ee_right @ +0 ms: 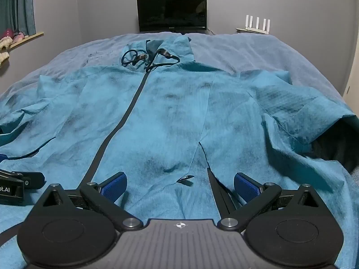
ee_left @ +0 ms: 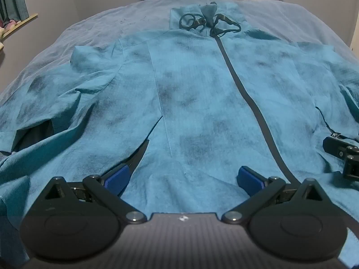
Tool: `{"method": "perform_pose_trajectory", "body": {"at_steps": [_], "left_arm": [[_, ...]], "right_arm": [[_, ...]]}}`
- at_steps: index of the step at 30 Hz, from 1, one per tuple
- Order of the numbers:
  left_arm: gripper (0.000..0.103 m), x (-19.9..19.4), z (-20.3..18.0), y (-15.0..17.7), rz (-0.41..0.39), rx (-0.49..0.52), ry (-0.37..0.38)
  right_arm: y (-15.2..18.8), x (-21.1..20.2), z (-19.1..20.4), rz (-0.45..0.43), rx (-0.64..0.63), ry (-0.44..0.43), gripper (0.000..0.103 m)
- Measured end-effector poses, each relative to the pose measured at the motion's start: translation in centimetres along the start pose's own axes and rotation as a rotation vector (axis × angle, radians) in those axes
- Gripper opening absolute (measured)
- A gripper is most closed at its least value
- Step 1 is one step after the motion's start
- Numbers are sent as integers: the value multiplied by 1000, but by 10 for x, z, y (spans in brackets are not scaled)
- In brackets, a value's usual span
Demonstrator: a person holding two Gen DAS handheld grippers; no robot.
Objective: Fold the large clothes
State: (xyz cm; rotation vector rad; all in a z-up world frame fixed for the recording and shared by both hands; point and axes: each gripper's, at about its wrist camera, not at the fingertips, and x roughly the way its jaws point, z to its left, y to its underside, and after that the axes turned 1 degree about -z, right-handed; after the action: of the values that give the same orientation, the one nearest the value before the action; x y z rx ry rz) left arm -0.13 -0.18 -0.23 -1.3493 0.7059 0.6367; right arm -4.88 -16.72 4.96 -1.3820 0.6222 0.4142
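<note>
A large teal zip-up jacket (ee_left: pixel 190 94) lies front up on the bed, hood and dark drawcords at the far end, sleeves spread to both sides. It also fills the right wrist view (ee_right: pixel 170 116). My left gripper (ee_left: pixel 184 179) is open and empty, low over the hem left of the dark zipper (ee_left: pixel 251 103). My right gripper (ee_right: pixel 179 185) is open and empty over the hem right of the zipper (ee_right: pixel 125 116), beside a pocket opening. Each gripper shows at the edge of the other's view.
The jacket lies on a grey-blue bedspread (ee_right: pixel 246 47). Beyond the bed stand a dark monitor (ee_right: pixel 171 11) and a white router (ee_right: pixel 258 24) against the wall. A window sill with curtain (ee_right: pixel 20 22) is at the left.
</note>
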Motion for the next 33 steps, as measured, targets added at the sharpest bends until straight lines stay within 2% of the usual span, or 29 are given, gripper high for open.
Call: {"method": "perform_pose_trajectory", "body": {"at_steps": [12,15,33], "left_arm": [[103,-1,3,9,1,-8,4],[103,0,0,-1,3,4,-1],[103,1,-1,-1,5,5,-1]], "right_arm": [[0,1,0,9,1,0,103],[0,1,1,10,0,0,103],[0,2,1,15,0,0,103]]}}
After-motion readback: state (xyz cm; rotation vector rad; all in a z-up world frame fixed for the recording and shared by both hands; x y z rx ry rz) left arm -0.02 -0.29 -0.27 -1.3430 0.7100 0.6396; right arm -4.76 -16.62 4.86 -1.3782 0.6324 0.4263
